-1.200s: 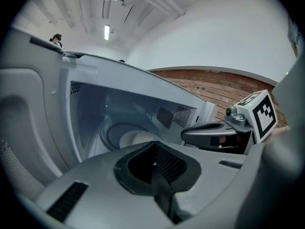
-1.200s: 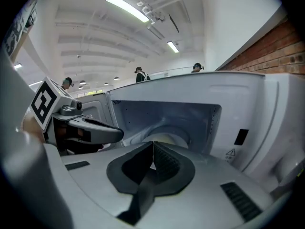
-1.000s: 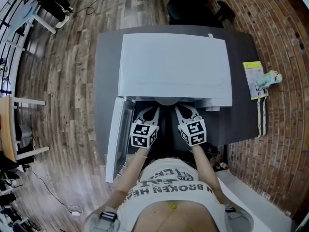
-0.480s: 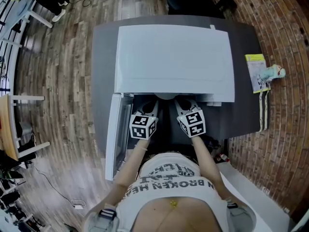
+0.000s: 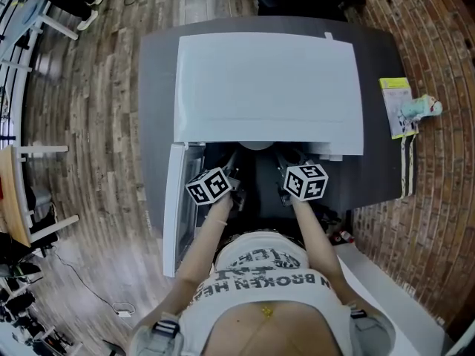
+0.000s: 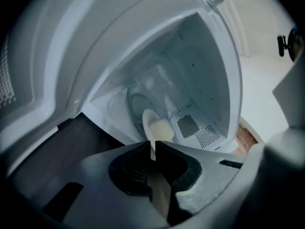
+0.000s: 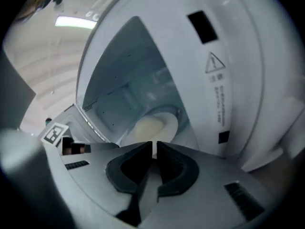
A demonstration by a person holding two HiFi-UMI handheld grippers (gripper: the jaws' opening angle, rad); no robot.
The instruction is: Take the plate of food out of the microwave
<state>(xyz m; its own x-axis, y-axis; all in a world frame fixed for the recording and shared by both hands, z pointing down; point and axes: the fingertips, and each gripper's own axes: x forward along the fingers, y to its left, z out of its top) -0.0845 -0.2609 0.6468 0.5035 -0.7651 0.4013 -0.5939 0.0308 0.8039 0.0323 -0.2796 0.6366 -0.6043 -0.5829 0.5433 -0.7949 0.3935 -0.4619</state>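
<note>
The left claw is narrow, its jaws just beginning to open with the thin white rim of the plate between their tips. The right claw is pinched almost closed on the same plate's rim at its 12 o'clock. A pale mound of food lies on the plate, which sits at the mouth of the white microwave, still within the cavity. In the head view the door hangs open at the claws' 9 o'clock. The microwave stands on a dark grey surface, and at 3 o'clock a yellow sheet lies near its edge.
</note>
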